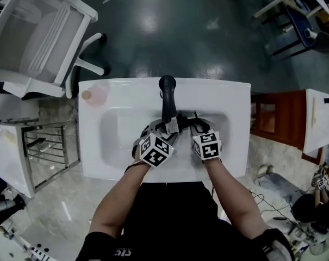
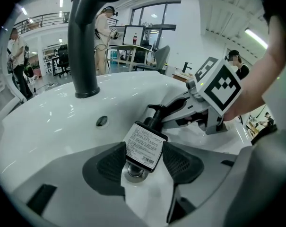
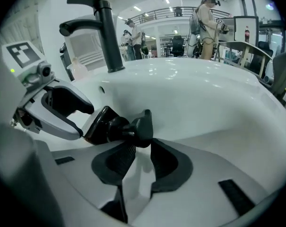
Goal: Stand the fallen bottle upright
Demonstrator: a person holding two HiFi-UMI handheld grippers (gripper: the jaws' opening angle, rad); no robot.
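Left gripper view: your left gripper point(image 2: 143, 151), fingers wide, clasps the black pump bottle point(image 2: 143, 144) by its labelled body, over the sink point(image 1: 115, 132) drain at 6 o'clock from the faucet point(image 1: 167, 94). Your right gripper point(image 3: 139, 143), fingers narrow, nips the pump head point(image 3: 143, 123). It is probably stiff, slick plastic, so lift it by the body.

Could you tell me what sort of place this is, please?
Probably an open office or lab, not a bathroom: the white washbasin with a black tap stands beside an office chair, with a desk and monitor behind.
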